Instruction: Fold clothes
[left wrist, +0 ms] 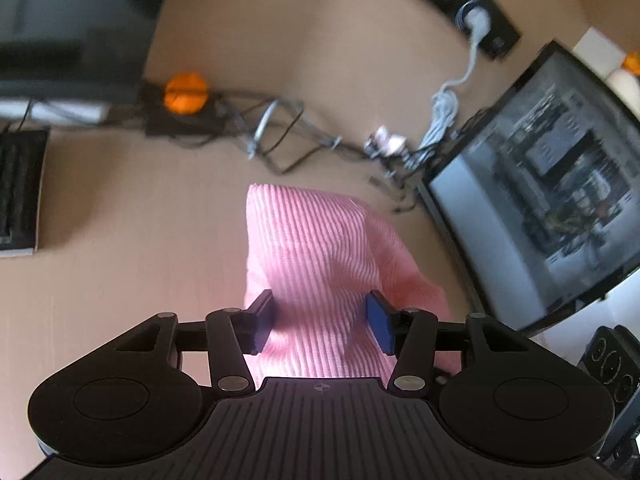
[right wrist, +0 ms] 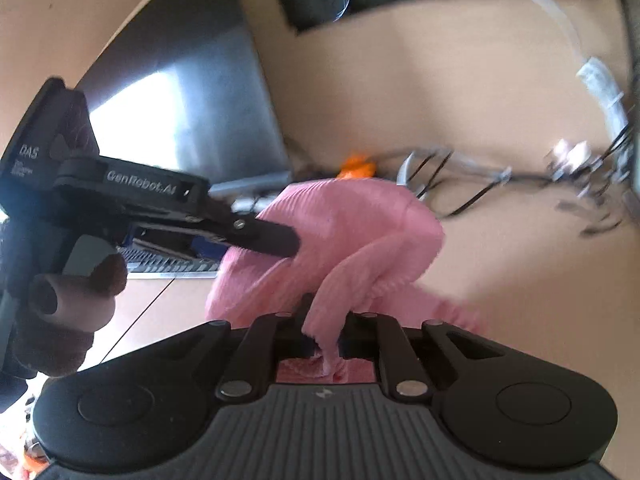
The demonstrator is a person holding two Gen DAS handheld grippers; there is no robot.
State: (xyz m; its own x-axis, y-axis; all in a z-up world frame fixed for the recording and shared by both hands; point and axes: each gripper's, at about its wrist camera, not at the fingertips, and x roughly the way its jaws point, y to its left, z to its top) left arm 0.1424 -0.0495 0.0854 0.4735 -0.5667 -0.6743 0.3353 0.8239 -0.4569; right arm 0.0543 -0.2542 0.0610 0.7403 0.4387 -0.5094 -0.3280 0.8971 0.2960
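Observation:
A pink ribbed garment point(left wrist: 316, 248) lies bunched on the wooden table point(left wrist: 132, 264). My left gripper point(left wrist: 320, 324) is open, its blue pads point(left wrist: 380, 326) standing wide on either side of a raised fold of the cloth. In the right wrist view, my right gripper point(right wrist: 325, 320) is shut on a gathered strip of the pink garment point(right wrist: 344, 236), which rises from its jaws. The left gripper point(right wrist: 276, 240) enters from the left, its black finger against the cloth, held by a hand point(right wrist: 68, 300).
A monitor point(left wrist: 540, 200) stands close on the right. Tangled cables point(left wrist: 280, 136), an orange object point(left wrist: 186, 92) and a power strip point(left wrist: 484, 16) lie at the back. A keyboard point(left wrist: 20, 192) sits left. A dark screen point(right wrist: 180, 92) stands behind the left gripper.

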